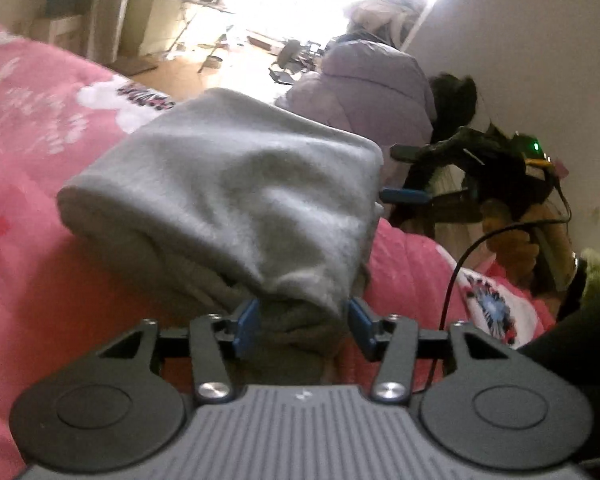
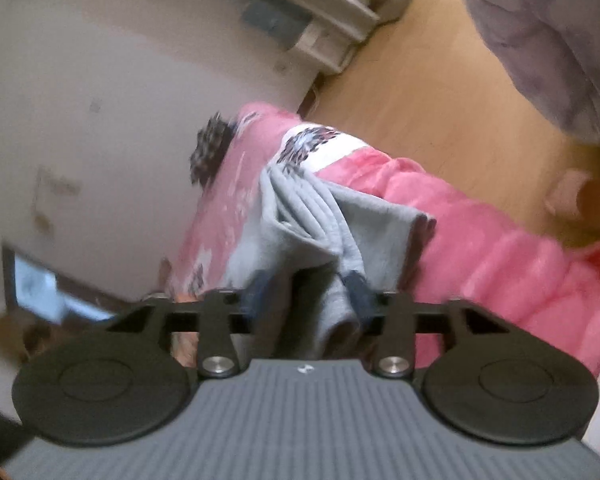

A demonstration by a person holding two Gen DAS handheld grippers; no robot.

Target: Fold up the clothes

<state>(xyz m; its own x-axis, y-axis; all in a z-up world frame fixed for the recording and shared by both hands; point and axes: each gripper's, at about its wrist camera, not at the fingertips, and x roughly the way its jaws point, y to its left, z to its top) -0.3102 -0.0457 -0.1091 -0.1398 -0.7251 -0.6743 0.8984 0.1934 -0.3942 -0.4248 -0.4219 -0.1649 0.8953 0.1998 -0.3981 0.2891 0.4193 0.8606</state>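
Observation:
A grey garment point(image 1: 228, 184) lies folded into a thick bundle on a pink flowered bedspread point(image 1: 28, 160). My left gripper point(image 1: 304, 328) stands open at the bundle's near end; a bunched fold sits between its blue pads point(image 1: 246, 326), which do not clamp it. In the left wrist view my right gripper point(image 1: 388, 173) is at the bundle's right edge, fingers apart, held by a hand point(image 1: 512, 248). The blurred right wrist view shows the right gripper point(image 2: 308, 300) open, with folds of the grey garment point(image 2: 300, 216) lying loose between its fingers.
A lilac padded jacket point(image 1: 372, 92) hangs beyond the bed, near a pale wall point(image 1: 520, 40). A black cable point(image 1: 456, 276) trails from the right gripper over the bedspread point(image 2: 480, 248). Wooden floor point(image 2: 440, 92) lies past the bed's edge.

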